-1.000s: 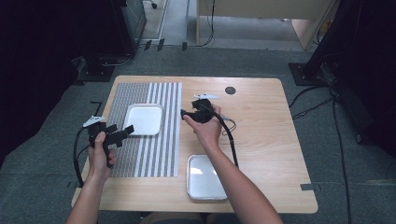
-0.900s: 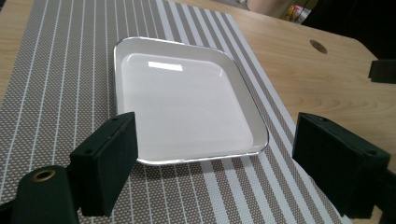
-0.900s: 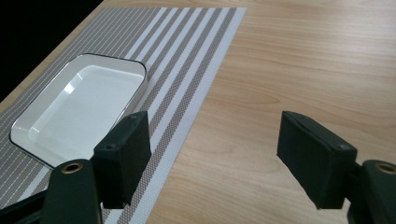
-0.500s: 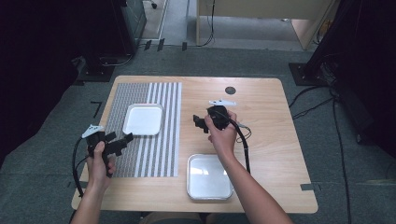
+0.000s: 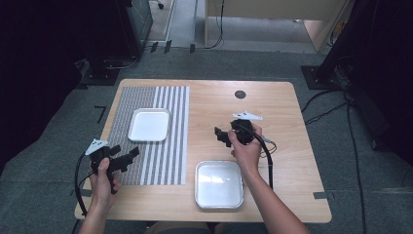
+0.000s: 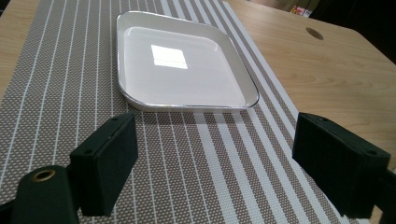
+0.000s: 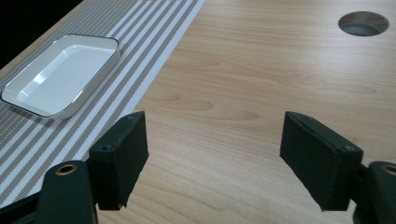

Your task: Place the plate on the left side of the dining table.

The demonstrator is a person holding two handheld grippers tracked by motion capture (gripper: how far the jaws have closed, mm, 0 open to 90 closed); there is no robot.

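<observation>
Wooden table, striped mat, two empty white trays

Table: light wood grain, smooth, matt. Striped mat: woven, textured, matt. White tray: glossy, a light reflection is noted, thin dark rim. Gripper pads: black, matt.

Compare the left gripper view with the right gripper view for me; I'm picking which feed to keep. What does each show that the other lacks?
The left gripper view alone has the white tray close ahead, with the striped placemat under its open left claw. The right gripper view alone has bare wooden table under the open right claw, and the round cable hole near at top right. Both share the tray, placemat and table.
</observation>
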